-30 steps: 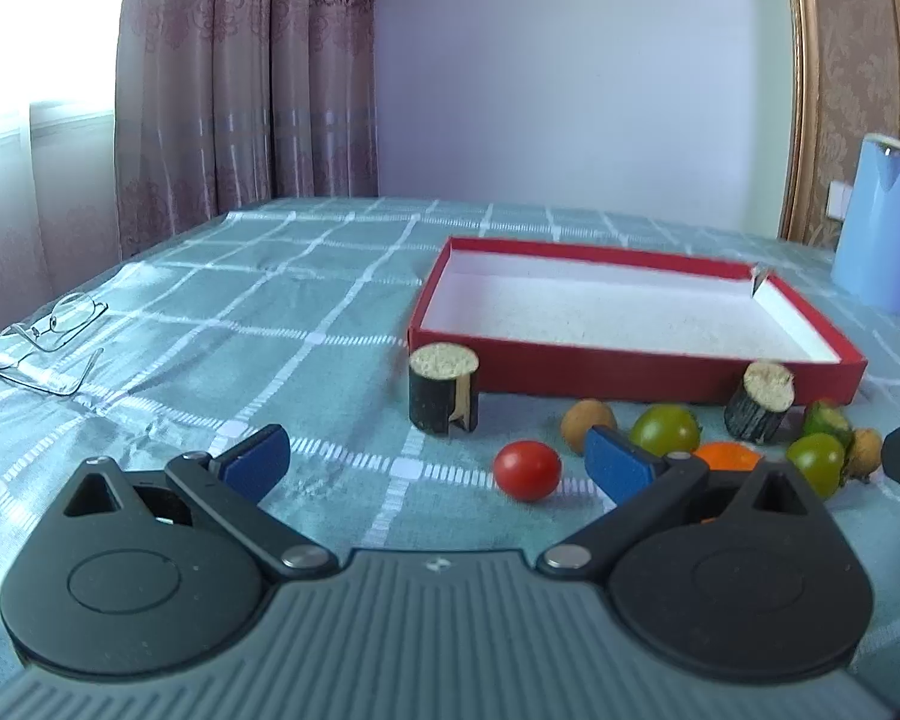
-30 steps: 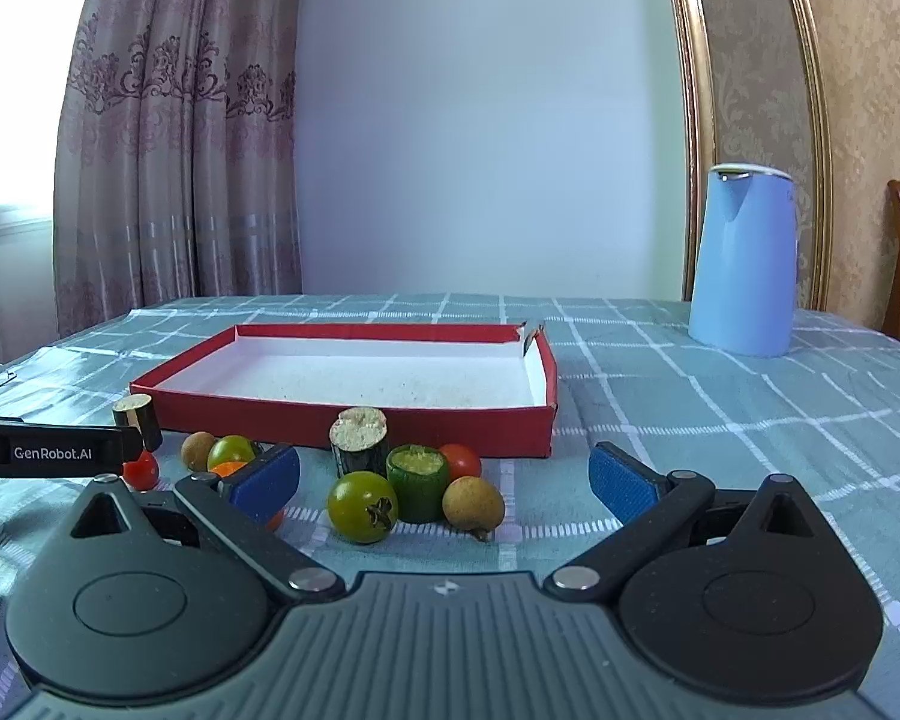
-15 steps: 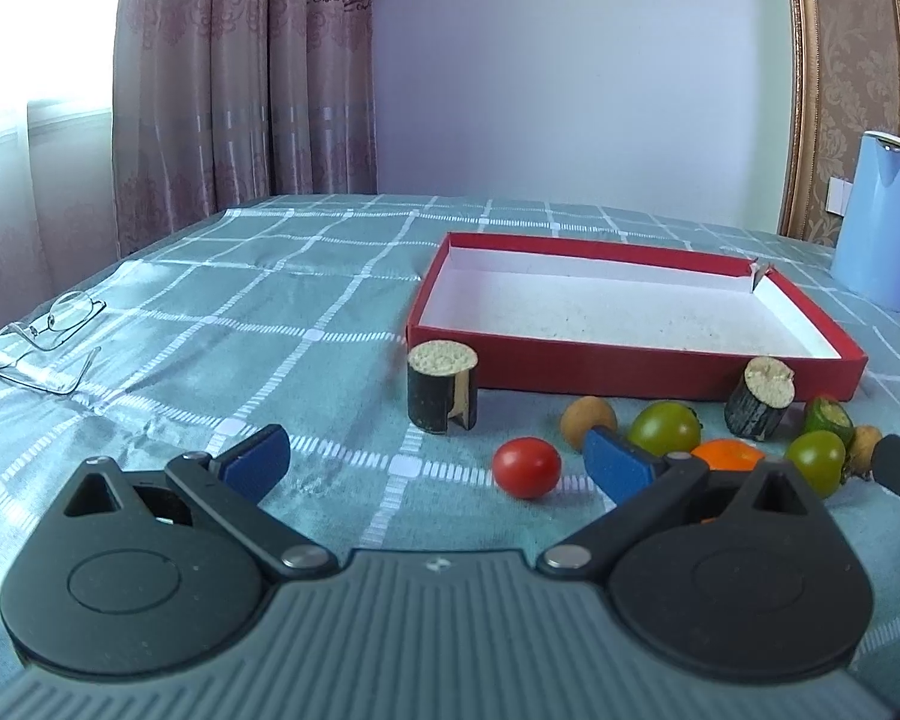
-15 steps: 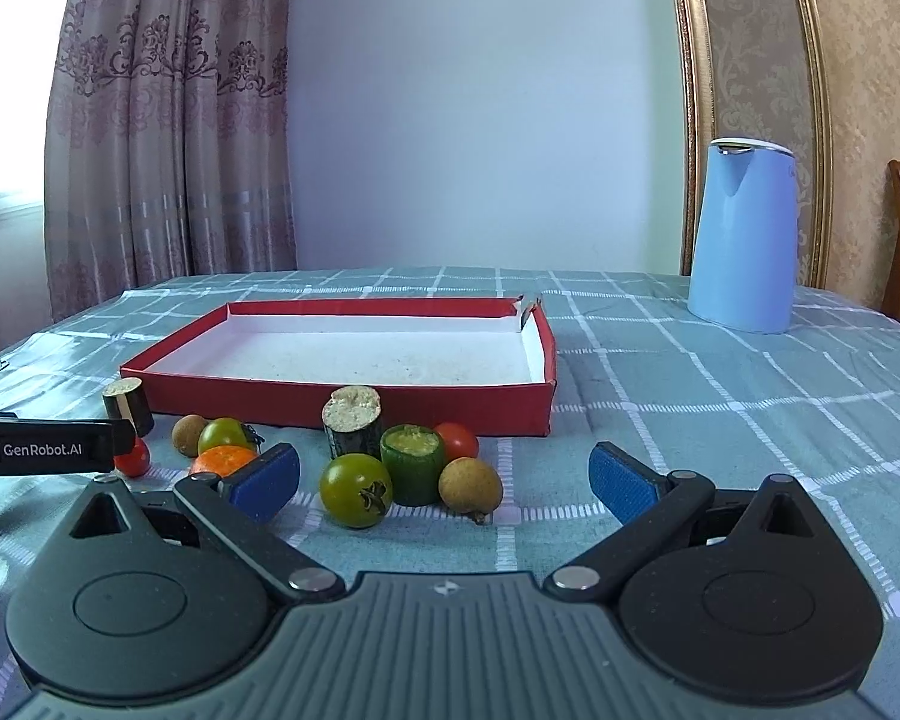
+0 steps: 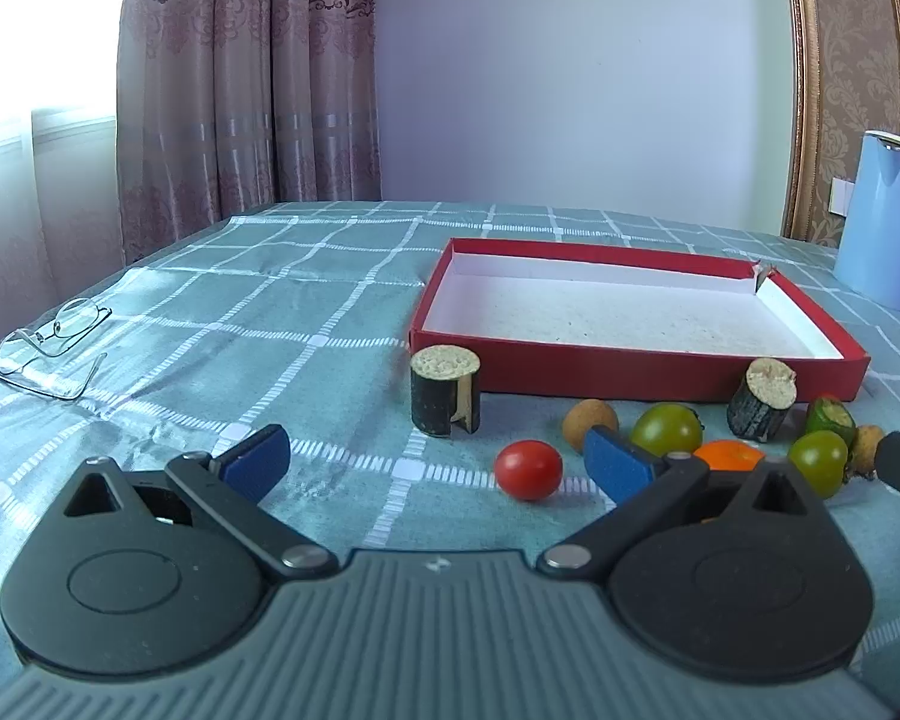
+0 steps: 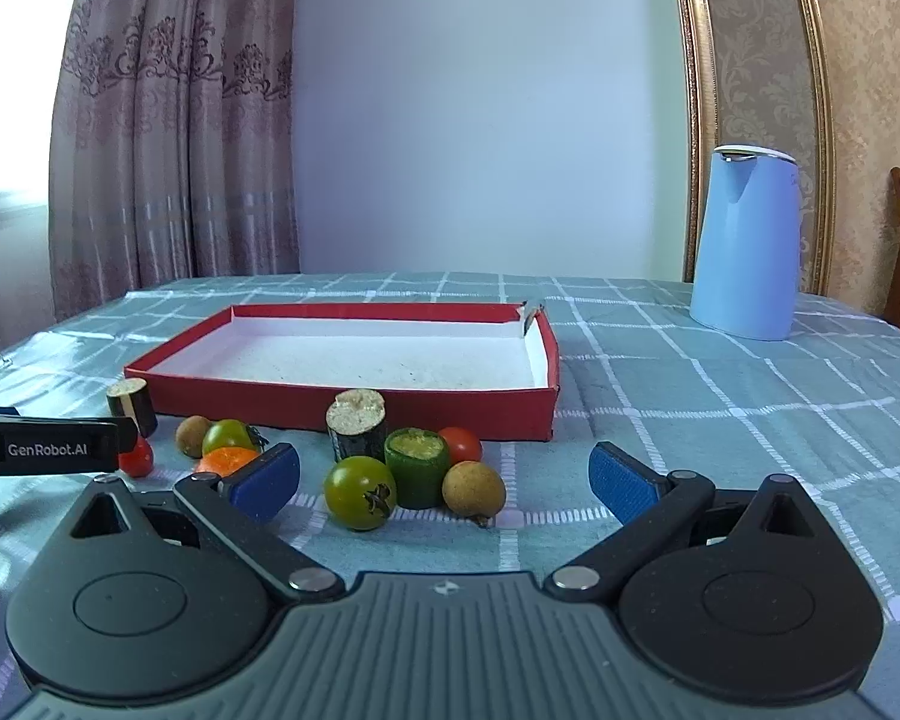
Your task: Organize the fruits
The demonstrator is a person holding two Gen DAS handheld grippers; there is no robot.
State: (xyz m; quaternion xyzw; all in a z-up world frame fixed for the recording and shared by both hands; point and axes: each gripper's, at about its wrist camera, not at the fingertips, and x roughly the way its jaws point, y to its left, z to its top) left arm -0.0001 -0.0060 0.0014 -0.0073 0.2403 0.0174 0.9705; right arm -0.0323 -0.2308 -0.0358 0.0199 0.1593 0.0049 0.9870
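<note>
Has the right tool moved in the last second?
Yes. The right tool has backed away and risen: the red box and kettle sit lower and smaller in its view.

orange fruit [image 5: 727,455] half hidden behind left tool finger | kettle [image 5: 882,219] cut by frame edge

bg: pale wall [image 6: 480,120]; mauve curtains [image 5: 246,90] | bright window [image 5: 30,30] | teal checked tablecloth [image 5: 270,300]

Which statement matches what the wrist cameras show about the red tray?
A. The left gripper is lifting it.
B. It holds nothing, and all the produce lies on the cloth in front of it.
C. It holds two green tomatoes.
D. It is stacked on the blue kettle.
B: the red tray shows only its bare white floor, while pieces such as the green tomato lie on the tablecloth in front.
</note>
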